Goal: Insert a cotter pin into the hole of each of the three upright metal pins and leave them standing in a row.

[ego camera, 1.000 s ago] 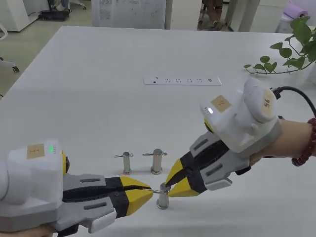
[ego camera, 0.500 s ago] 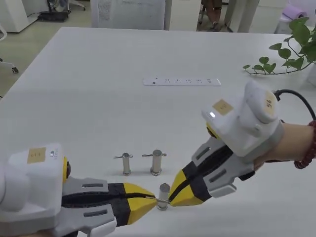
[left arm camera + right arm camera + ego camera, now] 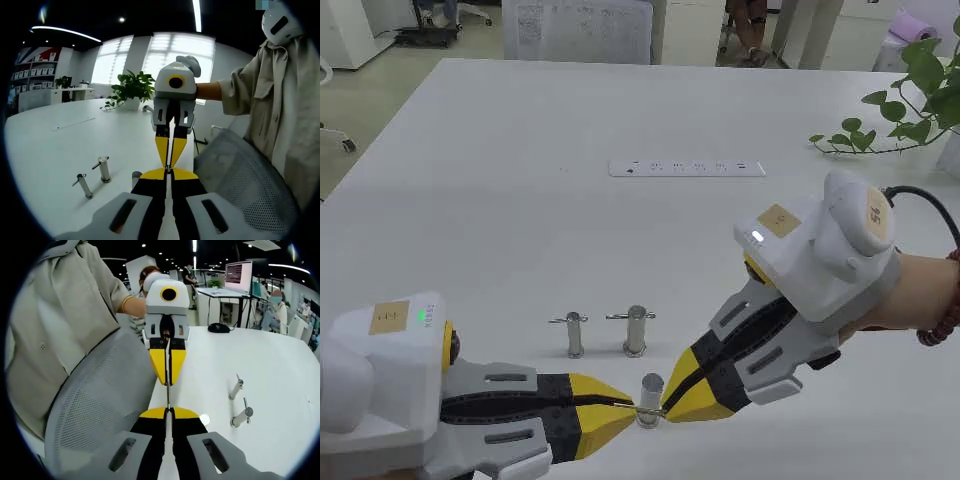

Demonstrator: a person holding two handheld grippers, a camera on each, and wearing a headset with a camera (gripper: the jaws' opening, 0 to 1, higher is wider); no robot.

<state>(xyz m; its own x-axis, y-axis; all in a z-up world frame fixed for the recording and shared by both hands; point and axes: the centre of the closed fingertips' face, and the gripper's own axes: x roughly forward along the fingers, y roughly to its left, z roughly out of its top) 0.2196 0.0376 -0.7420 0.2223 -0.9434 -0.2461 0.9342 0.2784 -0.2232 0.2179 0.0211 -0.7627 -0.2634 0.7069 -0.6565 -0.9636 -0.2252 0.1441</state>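
cotter pin [image 3: 638,406] at nearest upright pin [image 3: 651,384], ends pinched by closed left fingers [image 3: 595,418] and closed right fingers [image 3: 692,398]

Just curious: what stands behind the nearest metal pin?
Two more metal pins, each with a wire through its top; beyond, a power strip. The left hand-held gripper and right hand-held gripper cover the hole in the nearest pin.

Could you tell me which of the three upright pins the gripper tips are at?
The front pin, alone nearest the person, beside the meeting left gripper and right gripper; the other two pins stand together behind it.
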